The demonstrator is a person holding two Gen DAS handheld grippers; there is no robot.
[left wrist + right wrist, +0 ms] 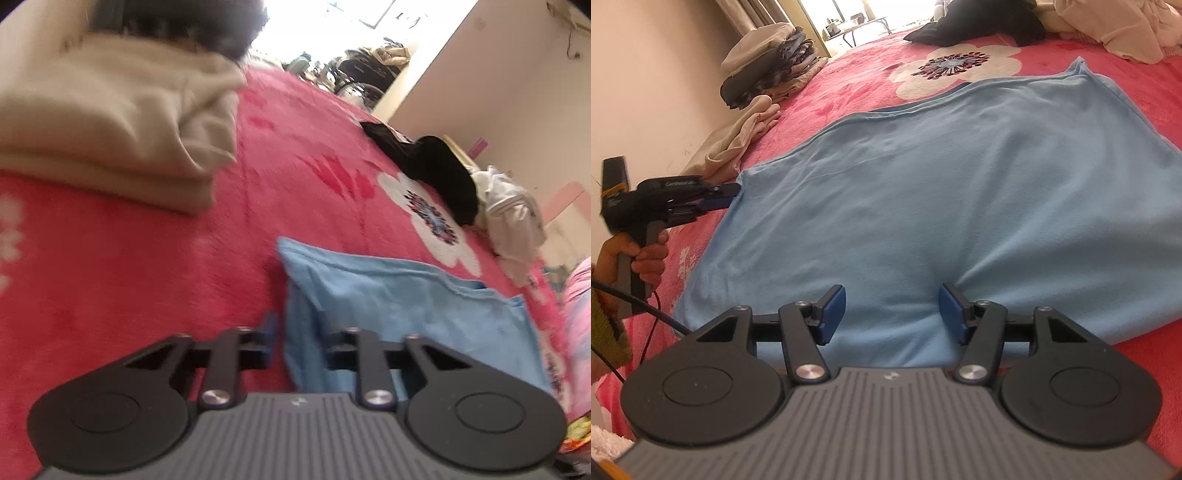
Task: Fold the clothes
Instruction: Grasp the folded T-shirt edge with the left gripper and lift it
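A light blue shirt lies spread on the red floral blanket. In the right wrist view my right gripper stands open at the shirt's near edge, with the fabric lying between its blue pads and neither pad pressing it. My left gripper, held by a hand, is at the shirt's left corner. In the left wrist view the left gripper has its jaws partly narrowed. The shirt's edge lies between them and hides the right finger. A thin gap shows beside the left pad.
A folded beige garment and a stack of folded clothes lie by the wall at the left. A black garment and a pale pile sit beyond the shirt. A cable trails from the left gripper.
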